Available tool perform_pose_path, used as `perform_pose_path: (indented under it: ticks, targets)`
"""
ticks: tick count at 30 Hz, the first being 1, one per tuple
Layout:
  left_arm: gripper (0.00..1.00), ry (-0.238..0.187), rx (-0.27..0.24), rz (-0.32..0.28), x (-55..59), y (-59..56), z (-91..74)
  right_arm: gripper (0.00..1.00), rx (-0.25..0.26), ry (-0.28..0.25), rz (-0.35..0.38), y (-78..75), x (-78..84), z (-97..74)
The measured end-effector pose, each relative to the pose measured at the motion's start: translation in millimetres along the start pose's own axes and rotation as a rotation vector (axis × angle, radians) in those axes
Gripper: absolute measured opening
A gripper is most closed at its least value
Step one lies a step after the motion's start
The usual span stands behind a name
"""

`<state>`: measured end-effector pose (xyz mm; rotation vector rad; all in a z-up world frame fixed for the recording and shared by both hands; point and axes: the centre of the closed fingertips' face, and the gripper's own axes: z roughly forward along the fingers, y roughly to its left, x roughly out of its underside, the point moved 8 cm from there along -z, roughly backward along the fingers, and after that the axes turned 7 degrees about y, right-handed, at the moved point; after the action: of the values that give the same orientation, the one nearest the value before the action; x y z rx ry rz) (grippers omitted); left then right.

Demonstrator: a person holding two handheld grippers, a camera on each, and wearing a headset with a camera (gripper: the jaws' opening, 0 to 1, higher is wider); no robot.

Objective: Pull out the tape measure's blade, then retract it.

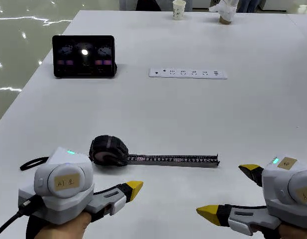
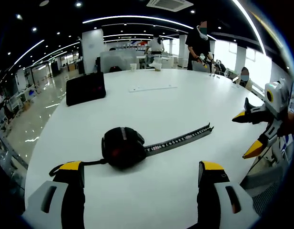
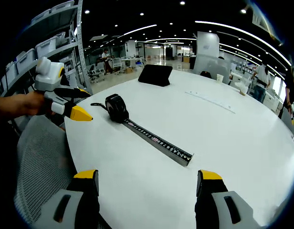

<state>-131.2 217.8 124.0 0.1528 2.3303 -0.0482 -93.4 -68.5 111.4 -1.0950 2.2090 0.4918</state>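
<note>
White table (image 1: 193, 114), broad and mostly bare, carries everything. Left gripper (image 2: 141, 168): held low at the near edge, jaws spread wide, nothing between them. In its own view the tape measure sits just ahead, roughly on the line between the two yellow tips, not touched. Right gripper (image 1: 229, 190): near edge on the other side, jaws likewise wide apart and gripping nothing, yellow tips pointing inward across the table. It is clear of the blade's free end. Black tablet (image 1: 84, 56): propped at the far left of the table, screen dimly lit, well apart from the work. White power strip (image 1: 188, 73): lies flat beyond the middle of the table, right of the tablet. Tape measure (image 1: 109, 150): black case resting on the table near the left gripper, in front of its body in the head view. Blade (image 1: 173, 160): drawn out from the case, lying flat on the surface and running straight toward the right gripper's side, its end hook stopping short of that gripper. Black wrist strap (image 1: 34, 163): trails from the case to the left, looped on the tabletop. Paper cup (image 1: 179, 9): upright at the far edge.
</note>
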Motion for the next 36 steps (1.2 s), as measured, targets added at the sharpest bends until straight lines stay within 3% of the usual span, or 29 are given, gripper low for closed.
perform_pose_path:
  ticks: [36]
  targets:
    - [0.86, 0.010, -0.018, -0.052, -2.4, 12.7, 41.3, 0.54, -0.081, 0.057, -0.264, -48.3, -4.5, 24.2]
